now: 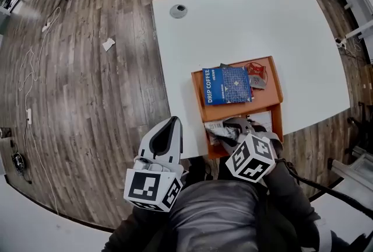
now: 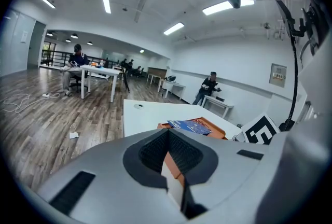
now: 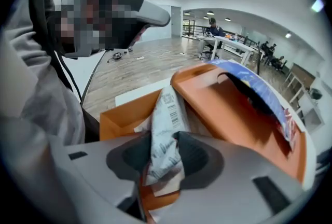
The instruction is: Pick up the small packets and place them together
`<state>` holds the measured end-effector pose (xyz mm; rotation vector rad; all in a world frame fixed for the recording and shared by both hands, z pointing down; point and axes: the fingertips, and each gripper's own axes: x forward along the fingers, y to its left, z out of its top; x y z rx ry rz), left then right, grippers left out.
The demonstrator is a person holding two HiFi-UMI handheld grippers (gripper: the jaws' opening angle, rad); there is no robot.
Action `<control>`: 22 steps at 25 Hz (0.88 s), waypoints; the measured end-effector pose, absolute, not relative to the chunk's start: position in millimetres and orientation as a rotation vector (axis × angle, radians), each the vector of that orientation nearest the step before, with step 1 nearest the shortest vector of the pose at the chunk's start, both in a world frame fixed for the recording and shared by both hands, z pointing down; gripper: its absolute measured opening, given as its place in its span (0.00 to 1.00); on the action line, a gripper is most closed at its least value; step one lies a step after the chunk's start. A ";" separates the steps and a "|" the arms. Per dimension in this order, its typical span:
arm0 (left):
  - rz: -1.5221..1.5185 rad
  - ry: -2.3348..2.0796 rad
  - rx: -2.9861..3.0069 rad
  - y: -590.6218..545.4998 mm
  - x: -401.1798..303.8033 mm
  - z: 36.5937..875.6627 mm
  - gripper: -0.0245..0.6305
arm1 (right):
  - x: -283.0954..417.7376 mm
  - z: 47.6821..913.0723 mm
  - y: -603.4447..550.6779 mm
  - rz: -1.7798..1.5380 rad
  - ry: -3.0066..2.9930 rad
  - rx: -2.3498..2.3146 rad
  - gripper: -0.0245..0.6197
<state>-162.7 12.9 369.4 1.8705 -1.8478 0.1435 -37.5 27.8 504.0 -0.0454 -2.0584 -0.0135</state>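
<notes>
- Your left gripper [image 1: 173, 123] is closed with nothing in it. It sits near the edge of the bench [image 1: 250, 23], just beside the orange tray [image 1: 233, 109].
- Your right gripper [image 3: 166, 153] pinches a silver packet [image 3: 167, 114] in the tray's low front part.
- It only holds one crumpled end, so I think the packet may slip out if you lift fast.
- The tray's top part is close. A bump there could knock the blue coffee packet [image 1: 227, 84] off.
</notes>
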 end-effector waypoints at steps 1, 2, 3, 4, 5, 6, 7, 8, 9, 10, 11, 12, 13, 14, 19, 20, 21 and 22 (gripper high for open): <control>0.142 -1.846 1.874 12.6 -162.7 369.0 0.04 | -37.4 502.4 28.5 -0.030 -2.056 -0.045 0.28; 0.140 -1.843 1.879 12.4 -161.6 368.5 0.04 | -36.2 501.3 29.2 -0.045 -2.053 -0.042 0.26; 0.138 -1.840 1.886 12.3 -159.9 368.0 0.04 | -34.6 500.4 30.1 -0.056 -2.051 -0.037 0.24; 0.136 -1.837 1.894 12.4 -157.9 367.3 0.04 | -32.9 499.6 31.3 -0.064 -2.048 -0.031 0.23; 0.132 -1.833 1.903 12.7 -155.9 366.6 0.04 | -31.2 498.7 32.8 -0.068 -2.047 -0.025 0.22; 0.129 -1.828 1.912 13.2 -154.0 365.7 0.04 | -29.7 497.2 34.3 -0.071 -2.045 -0.019 0.22; 0.124 -1.822 1.921 13.5 -152.4 364.3 0.04 | -28.9 494.6 35.7 -0.071 -2.049 -0.013 0.22; 0.120 -1.817 1.931 13.8 -150.9 362.6 0.04 | -29.1 490.5 36.7 -0.068 -2.061 -0.005 0.22; 0.116 -1.814 1.941 14.2 -149.0 360.6 0.04 | -30.1 485.0 37.7 -0.060 -2.085 0.007 0.22; 0.112 -1.811 1.953 14.9 -146.6 358.2 0.04 | -31.3 478.7 38.7 -0.047 -2.114 0.020 0.22; 0.107 -1.809 1.965 15.8 -143.7 355.6 0.04 | -32.2 472.2 39.7 -0.032 -2.145 0.033 0.22; 0.102 -1.808 1.977 17.2 -140.6 352.5 0.04 | -32.4 465.7 40.4 -0.015 -2.174 0.048 0.22; 0.097 -1.807 1.989 18.9 -137.5 349.3 0.04 | -31.9 459.2 40.2 -0.001 -2.199 0.066 0.22; 0.093 -1.805 2.002 21.1 -134.4 345.9 0.04 | -30.5 453.0 39.2 0.007 -2.218 0.089 0.21; 0.073 -1.803 2.059 35.0 -127.7 331.8 0.04 | -22.7 431.7 37.2 -0.026 -2.244 0.197 0.21; 0.071 -1.802 2.067 37.3 -126.9 329.8 0.04 | -22.0 430.7 39.8 -0.028 -2.244 0.207 0.21; 0.071 -1.798 2.074 38.9 -125.5 328.5 0.04 | -21.2 431.5 43.2 -0.026 -2.243 0.213 0.21; 0.072 -1.792 2.081 39.6 -123.2 327.8 0.04 | -20.4 433.5 46.8 -0.023 -2.241 0.217 0.21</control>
